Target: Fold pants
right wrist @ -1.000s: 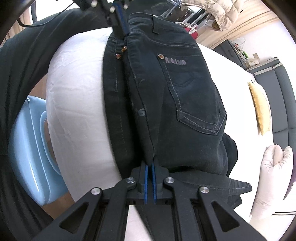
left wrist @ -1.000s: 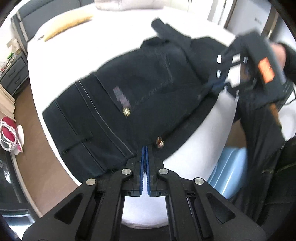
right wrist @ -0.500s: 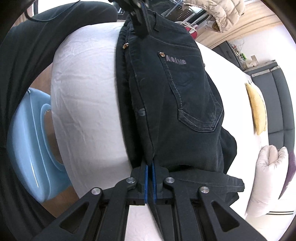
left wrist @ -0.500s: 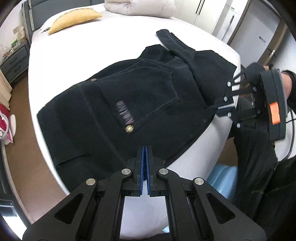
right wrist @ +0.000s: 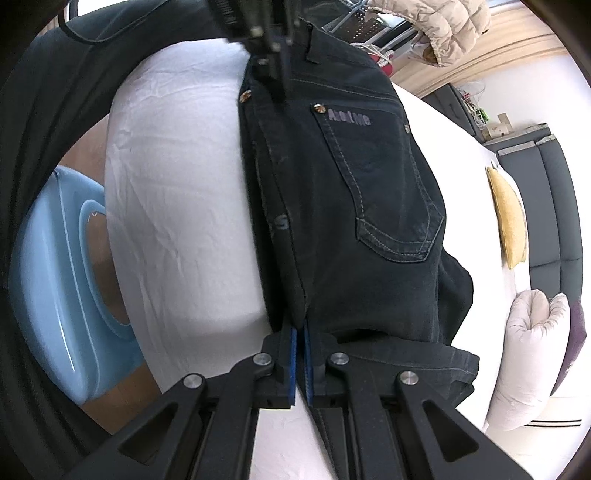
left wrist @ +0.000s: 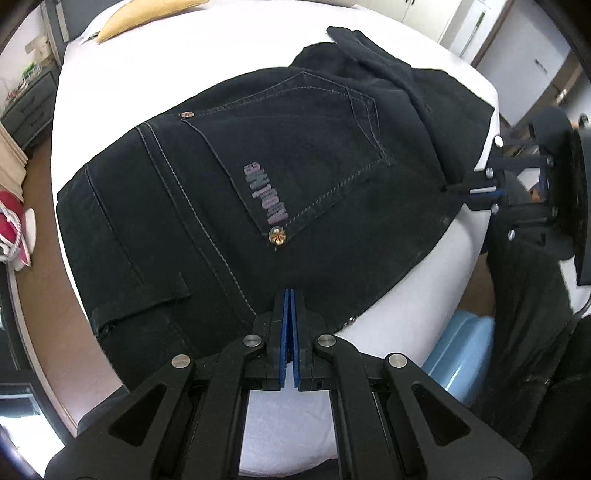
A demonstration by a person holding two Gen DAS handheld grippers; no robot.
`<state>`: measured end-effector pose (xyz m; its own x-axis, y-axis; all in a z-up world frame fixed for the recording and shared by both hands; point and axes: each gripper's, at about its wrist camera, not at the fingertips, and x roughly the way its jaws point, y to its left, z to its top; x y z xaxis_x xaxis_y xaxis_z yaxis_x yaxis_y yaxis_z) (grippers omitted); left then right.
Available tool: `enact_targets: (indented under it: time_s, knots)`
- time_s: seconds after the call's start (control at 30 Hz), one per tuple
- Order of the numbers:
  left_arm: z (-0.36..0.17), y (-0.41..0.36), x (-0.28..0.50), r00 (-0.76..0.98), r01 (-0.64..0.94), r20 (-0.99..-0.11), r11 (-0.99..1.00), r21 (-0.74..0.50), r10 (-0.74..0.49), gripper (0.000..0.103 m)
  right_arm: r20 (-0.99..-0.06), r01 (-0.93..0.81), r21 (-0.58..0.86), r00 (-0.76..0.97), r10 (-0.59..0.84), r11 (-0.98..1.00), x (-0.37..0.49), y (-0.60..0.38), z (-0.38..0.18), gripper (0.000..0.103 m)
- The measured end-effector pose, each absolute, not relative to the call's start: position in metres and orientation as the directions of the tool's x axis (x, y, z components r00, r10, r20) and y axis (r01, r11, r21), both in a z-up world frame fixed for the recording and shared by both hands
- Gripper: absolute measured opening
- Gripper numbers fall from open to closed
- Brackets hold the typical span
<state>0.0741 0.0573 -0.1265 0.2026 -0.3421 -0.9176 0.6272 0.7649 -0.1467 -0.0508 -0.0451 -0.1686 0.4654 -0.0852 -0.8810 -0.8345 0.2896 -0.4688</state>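
Observation:
Black jeans (left wrist: 280, 173) lie folded lengthwise on the white bed (left wrist: 192, 51), back pocket with a grey logo facing up. My left gripper (left wrist: 290, 295) is shut on the jeans' waistband edge near the bed's front edge. My right gripper (right wrist: 300, 332) is shut on the jeans (right wrist: 351, 206) at the crotch-side edge; it also shows in the left wrist view (left wrist: 476, 190) at the right. The left gripper shows at the top of the right wrist view (right wrist: 275, 55). A leg end (right wrist: 399, 369) is bunched beside the right gripper.
A yellow pillow (left wrist: 144, 14) and a white pillow (right wrist: 532, 362) lie on the bed's far side. A light blue plastic tub (right wrist: 55, 273) stands on the floor beside the bed. A grey headboard (right wrist: 557, 206) and a nightstand (left wrist: 26, 107) lie beyond.
Both grippers kept their grip and brought the jeans down and flatter onto the bed. The fabric between them is now spread smoother, with the back pocket fully facing up.

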Motion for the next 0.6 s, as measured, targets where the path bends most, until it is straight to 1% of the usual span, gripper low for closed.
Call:
enact_targets:
  time_s: [0.13,0.23,0.37,0.43,0.5,0.53,0.57,0.6]
  knots:
    - [-0.128,0.060,0.075,0.206,0.597,-0.911,0.784,-0.172,-0.357,0.001,-0.867,-0.824,-0.496,0.489,-0.098,0.274,-0.052,-0.042,-0.175,0.007]
    - [-0.107,0.054,0.077,0.248,0.601,-0.900,0.786,-0.147,-0.358,0.001,-0.861,-0.812,-0.503,0.500,-0.094,0.295,-0.051,-0.043,-0.176,0.008]
    - [-0.075,0.024,0.091,0.302,0.611,-0.846,0.770,-0.182,-0.439,0.001,-0.850,-0.780,-0.513,0.521,-0.084,0.359,-0.048,-0.044,-0.176,0.008]
    - [-0.078,0.002,0.101,0.295,0.619,-0.841,0.761,-0.193,-0.453,0.001,-0.842,-0.762,-0.521,0.534,-0.082,0.386,-0.047,-0.044,-0.174,0.012]
    - [-0.097,-0.018,0.113,0.251,0.610,-0.852,0.758,-0.228,-0.459,0.001,-0.832,-0.737,-0.527,0.550,-0.078,0.424,-0.045,-0.046,-0.170,0.022]
    - [-0.110,-0.025,0.118,0.219,0.598,-0.866,0.763,-0.244,-0.449,0.001,-0.822,-0.716,-0.533,0.565,-0.076,0.451,-0.044,-0.049,-0.167,0.036]
    - [-0.125,-0.032,0.122,0.194,0.584,-0.883,0.773,-0.246,-0.427,0.001,-0.807,-0.685,-0.541,0.587,-0.071,0.488,-0.044,-0.054,-0.161,0.055]
    - [-0.141,-0.038,0.125,0.177,0.572,-0.894,0.783,-0.246,-0.411,0.001,-0.799,-0.666,-0.536,0.598,-0.059,0.520,-0.043,-0.059,-0.155,0.066]
